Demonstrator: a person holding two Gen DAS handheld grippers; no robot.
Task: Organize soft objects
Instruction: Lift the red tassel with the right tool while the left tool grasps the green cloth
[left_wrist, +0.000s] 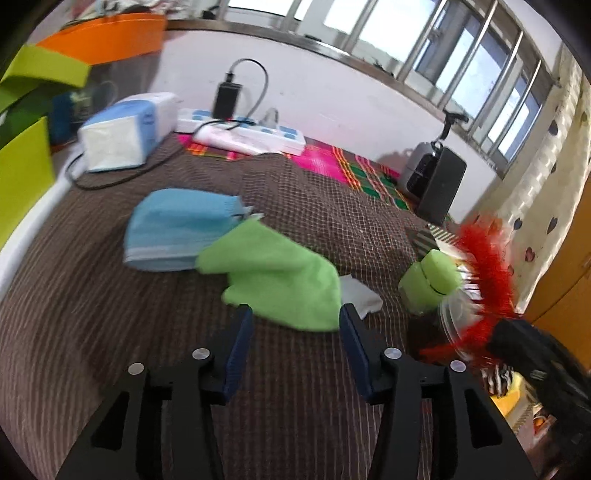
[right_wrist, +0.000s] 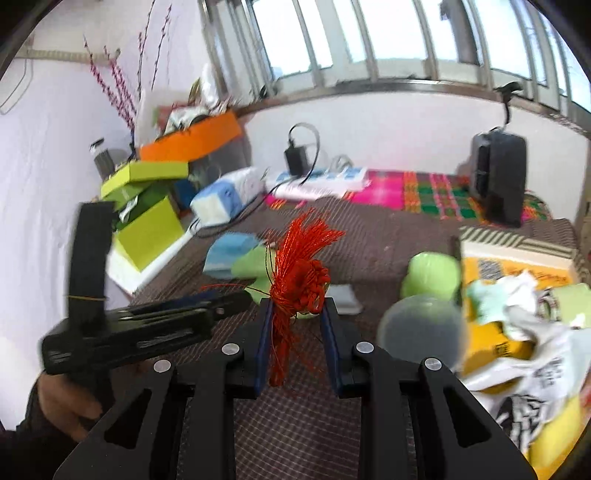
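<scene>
My left gripper is open and empty, just short of a light green cloth that lies on the brown bedspread. A folded blue towel lies behind the cloth. My right gripper is shut on a red tassel knot, held above the bed; the tassel also shows in the left wrist view. A green plush piece sits to the right, next to a clear round lid.
A yellow box with crumpled bags stands at the right. A tissue pack, a power strip with a charger and a black speaker line the back. Green and orange boxes stand at the left. A white card lies near the cloth.
</scene>
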